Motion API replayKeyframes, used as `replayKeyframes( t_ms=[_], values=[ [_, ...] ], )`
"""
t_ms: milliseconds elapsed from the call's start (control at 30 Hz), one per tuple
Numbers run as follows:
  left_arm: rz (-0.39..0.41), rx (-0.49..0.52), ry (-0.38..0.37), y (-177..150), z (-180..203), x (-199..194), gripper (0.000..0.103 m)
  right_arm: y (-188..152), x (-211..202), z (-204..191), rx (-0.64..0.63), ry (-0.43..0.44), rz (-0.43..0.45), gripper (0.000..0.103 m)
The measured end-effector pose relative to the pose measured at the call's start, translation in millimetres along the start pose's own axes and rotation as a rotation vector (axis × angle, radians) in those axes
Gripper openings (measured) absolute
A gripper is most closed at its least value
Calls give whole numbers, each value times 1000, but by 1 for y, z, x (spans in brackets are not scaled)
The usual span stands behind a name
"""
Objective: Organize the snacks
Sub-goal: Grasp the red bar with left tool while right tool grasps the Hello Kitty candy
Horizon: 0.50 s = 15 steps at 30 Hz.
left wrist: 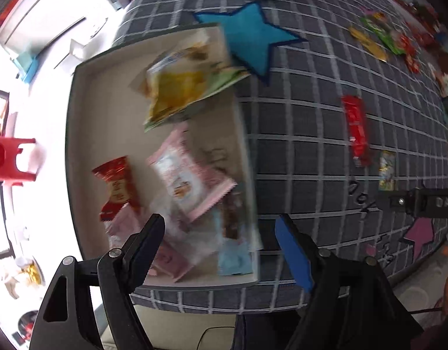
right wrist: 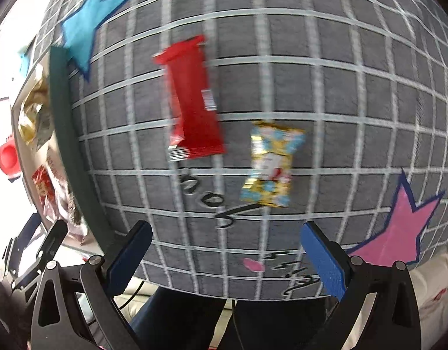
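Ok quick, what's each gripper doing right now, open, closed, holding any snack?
Left gripper: open, holding nothing, above the near end of the box.
Right gripper: open, empty, over the grid cloth.

A long red snack bar (right wrist: 194,102) lies flat on the grid cloth, right of the box (right wrist: 69,134); a gold-and-blue candy packet (right wrist: 269,164) sits just beyond it.

Right gripper (right wrist: 224,262) spread wide, empty, above grid-cloth surface (right wrist: 340,102); red packet (right wrist: 194,99) just left of gold-blue packet (right wrist: 269,164), apart
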<state>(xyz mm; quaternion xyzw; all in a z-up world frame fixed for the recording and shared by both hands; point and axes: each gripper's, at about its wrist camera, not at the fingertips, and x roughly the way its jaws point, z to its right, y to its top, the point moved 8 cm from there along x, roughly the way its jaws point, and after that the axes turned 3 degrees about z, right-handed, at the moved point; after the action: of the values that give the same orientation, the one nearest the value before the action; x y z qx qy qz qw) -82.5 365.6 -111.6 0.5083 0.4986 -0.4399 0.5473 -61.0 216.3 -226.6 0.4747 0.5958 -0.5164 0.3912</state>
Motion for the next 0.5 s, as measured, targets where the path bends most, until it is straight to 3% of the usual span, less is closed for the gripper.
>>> replayKeyframes(
  t_ms=[300, 500],
  values=[
    [-4, 179, -16, -1, 83, -10, 81, -11, 9, 94, 173, -1, -8, 102],
    [-49, 184, -1, -17, 101, -1, 81, 9, 0, 138, 179, -8, 20, 102]
  ],
)
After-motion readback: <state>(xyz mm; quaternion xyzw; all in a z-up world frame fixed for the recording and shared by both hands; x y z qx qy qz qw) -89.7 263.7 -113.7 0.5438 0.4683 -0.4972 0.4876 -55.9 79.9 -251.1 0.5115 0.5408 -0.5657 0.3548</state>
